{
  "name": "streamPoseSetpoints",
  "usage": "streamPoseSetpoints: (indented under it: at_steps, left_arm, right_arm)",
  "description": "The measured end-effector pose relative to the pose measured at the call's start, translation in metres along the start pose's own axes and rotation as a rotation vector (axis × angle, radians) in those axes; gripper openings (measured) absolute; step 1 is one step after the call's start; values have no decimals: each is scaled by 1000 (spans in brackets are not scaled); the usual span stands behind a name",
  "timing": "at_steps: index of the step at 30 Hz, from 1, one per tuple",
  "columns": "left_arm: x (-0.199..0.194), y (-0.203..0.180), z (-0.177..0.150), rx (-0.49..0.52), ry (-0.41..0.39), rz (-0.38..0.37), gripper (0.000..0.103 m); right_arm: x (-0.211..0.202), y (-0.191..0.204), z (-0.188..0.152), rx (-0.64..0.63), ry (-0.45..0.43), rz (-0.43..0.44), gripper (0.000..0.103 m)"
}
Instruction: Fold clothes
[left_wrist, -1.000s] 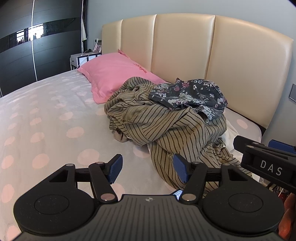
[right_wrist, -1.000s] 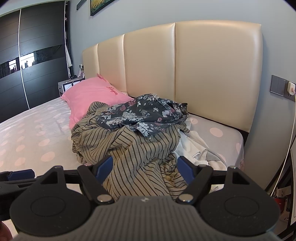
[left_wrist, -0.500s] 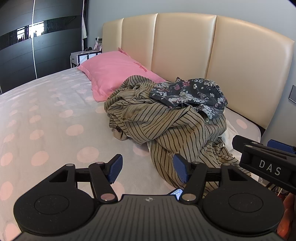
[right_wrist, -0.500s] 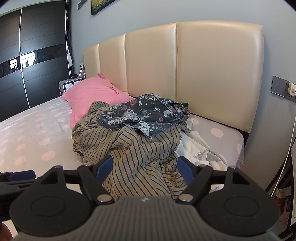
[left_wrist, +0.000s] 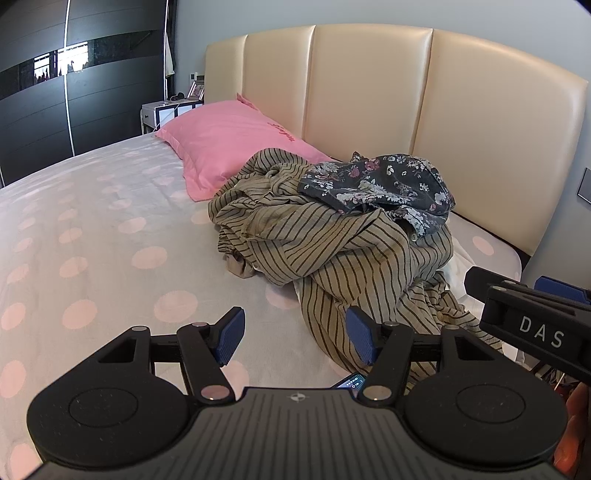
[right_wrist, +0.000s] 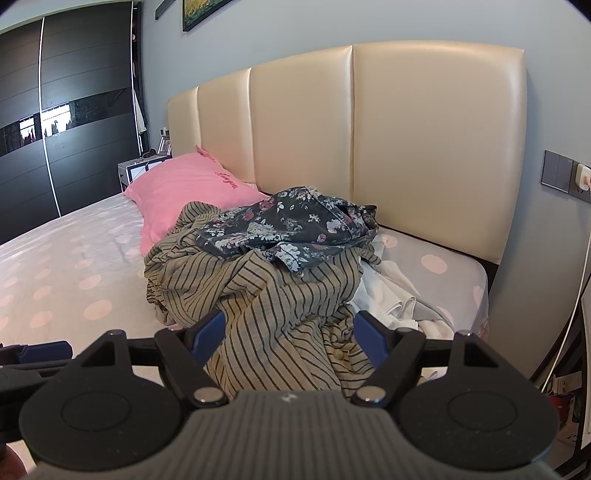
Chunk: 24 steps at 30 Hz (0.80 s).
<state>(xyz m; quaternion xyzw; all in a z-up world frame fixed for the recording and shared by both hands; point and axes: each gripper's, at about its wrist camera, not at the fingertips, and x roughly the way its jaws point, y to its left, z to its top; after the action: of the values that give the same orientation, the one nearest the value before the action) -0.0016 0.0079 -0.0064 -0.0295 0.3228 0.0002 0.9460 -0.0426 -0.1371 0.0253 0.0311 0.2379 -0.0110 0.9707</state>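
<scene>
A pile of clothes lies on the bed near the headboard. A tan striped garment (left_wrist: 332, 251) (right_wrist: 266, 295) makes up most of it. A dark floral garment (left_wrist: 380, 184) (right_wrist: 291, 229) lies on top. A white garment (right_wrist: 391, 299) sticks out at the right. My left gripper (left_wrist: 295, 338) is open and empty, in front of the pile's near edge. My right gripper (right_wrist: 288, 336) is open and empty, its jaws on either side of the striped cloth's near end, not touching. The right gripper (left_wrist: 532, 325) also shows in the left wrist view.
The bed (left_wrist: 92, 240) has a white sheet with pink dots. A pink pillow (left_wrist: 229, 147) (right_wrist: 184, 192) lies beside the pile against the beige headboard (left_wrist: 369, 92). A nightstand (left_wrist: 166, 110) and dark wardrobe (left_wrist: 74, 92) stand at the far left. A wall socket (right_wrist: 561, 177) with a cable is at the right.
Both grippers have drifted slightly, so the pile sits a little differently in view. The jaws stay open and the clothes have not moved.
</scene>
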Motion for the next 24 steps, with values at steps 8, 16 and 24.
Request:
streamPoseSetpoints:
  at_steps: [8, 16, 24]
  left_arm:
    - [0, -1, 0, 2, 2, 3, 59]
    - [1, 0, 0, 3, 3, 6, 59]
    - [3, 1, 0, 5, 8, 9, 59]
  right_arm:
    - [-1, 0, 0, 2, 0, 0, 79]
    - [0, 1, 0, 0, 0, 2, 79]
    - [1, 1, -1, -2, 1, 7, 79]
